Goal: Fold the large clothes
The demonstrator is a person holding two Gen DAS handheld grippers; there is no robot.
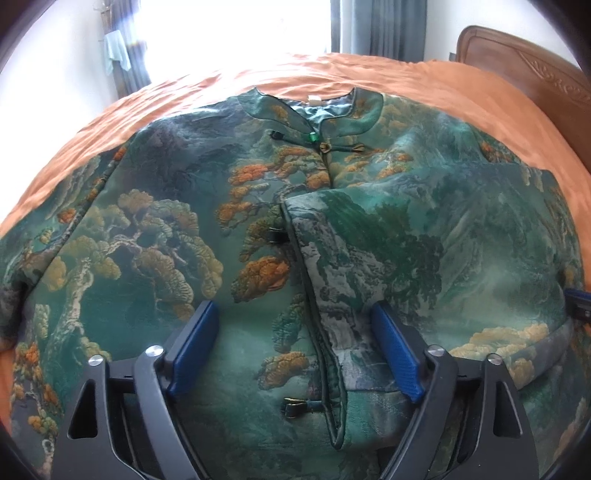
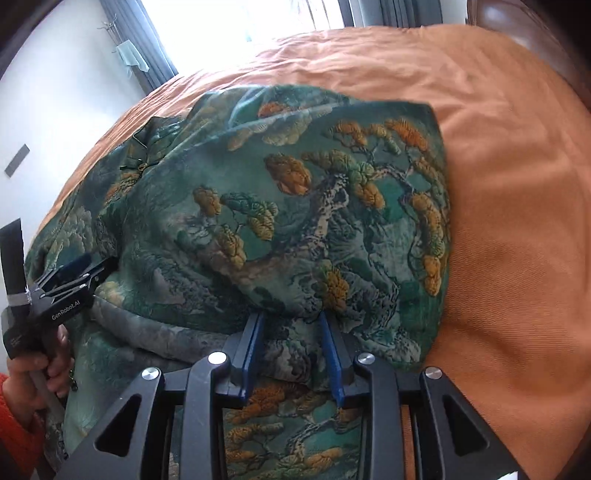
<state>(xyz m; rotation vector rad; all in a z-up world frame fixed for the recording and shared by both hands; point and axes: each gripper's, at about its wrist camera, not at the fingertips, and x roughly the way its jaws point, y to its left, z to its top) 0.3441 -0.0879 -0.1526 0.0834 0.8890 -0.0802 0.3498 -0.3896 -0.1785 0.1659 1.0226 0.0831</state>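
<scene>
A large green jacket (image 1: 155, 236) printed with orange and gold pine trees lies front-up on an orange bedspread (image 1: 424, 81), collar (image 1: 314, 110) toward the window. Its right side is folded in over the front. My left gripper (image 1: 295, 314) is open and empty, hovering over the jacket's front opening. My right gripper (image 2: 291, 321) has its jaws part closed around a bunched fold of the jacket (image 2: 295, 221) at its right side. The left gripper also shows in the right wrist view (image 2: 77, 273), held in a hand at the left edge.
The orange bedspread (image 2: 517, 221) stretches bare to the right of the jacket. A wooden headboard (image 1: 535, 66) stands at the far right. Grey curtains (image 1: 376, 26) and a bright window are behind the bed. A small green cloth (image 2: 133, 59) hangs by the curtain.
</scene>
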